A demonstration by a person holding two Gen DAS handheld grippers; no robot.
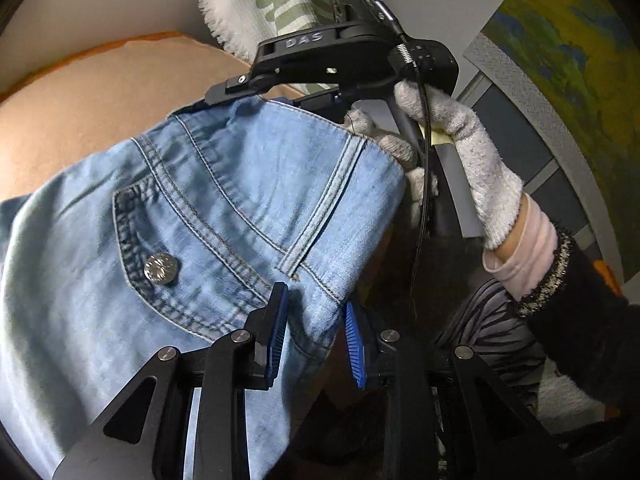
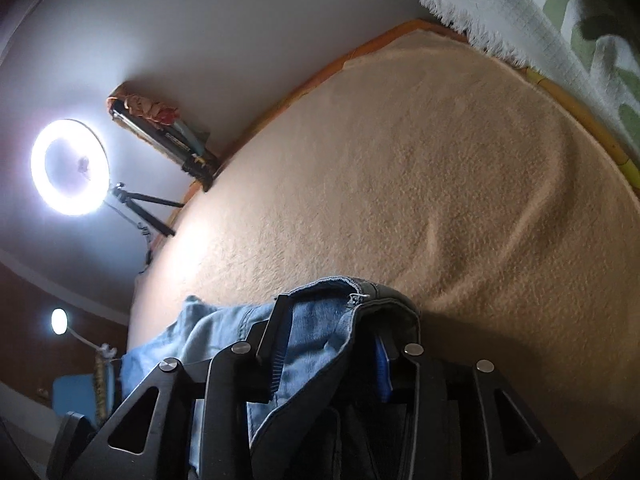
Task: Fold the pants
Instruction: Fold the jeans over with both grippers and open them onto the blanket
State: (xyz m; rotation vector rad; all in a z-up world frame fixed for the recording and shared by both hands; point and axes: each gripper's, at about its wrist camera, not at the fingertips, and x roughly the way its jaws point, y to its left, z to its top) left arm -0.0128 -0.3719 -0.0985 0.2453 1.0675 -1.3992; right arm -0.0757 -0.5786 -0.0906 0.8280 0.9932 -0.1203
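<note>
Item one: light blue denim pants (image 1: 192,208), with double-stitched seams, a flapped back pocket and a round silver metal button (image 1: 161,269). We find them lifted at the waistband end and draped over a peach-coloured fleece blanket (image 2: 420,184) with an orange border, which covers the work surface.

Item two: left gripper (image 1: 316,340), black frame with blue ribbed pads. We see its jaws drawn in close on a fold of the waistband just below a belt loop; the denim fills the gap between the pads, so we log it as pinching the pants.

Item three: right gripper (image 2: 328,356), same make. In its own view we see the zipper edge of the pants lying between its fingers, with a dark lining fold draped over the right finger. The left pad lies against the denim and the right pad is mostly hidden, so we cannot tell whether the cloth is clamped. In the left wrist view this gripper is behind the raised waistband.

Item four: a hand in a white knitted glove (image 1: 472,148), with a pink cuff and a black sleeve, holding the right gripper's handle.

Item five: a white fringed rug with a green pattern (image 2: 520,12), beyond the blanket's far edge.

Item six: a lit ring lamp on a black tripod (image 2: 70,166), by the pale wall.
</note>
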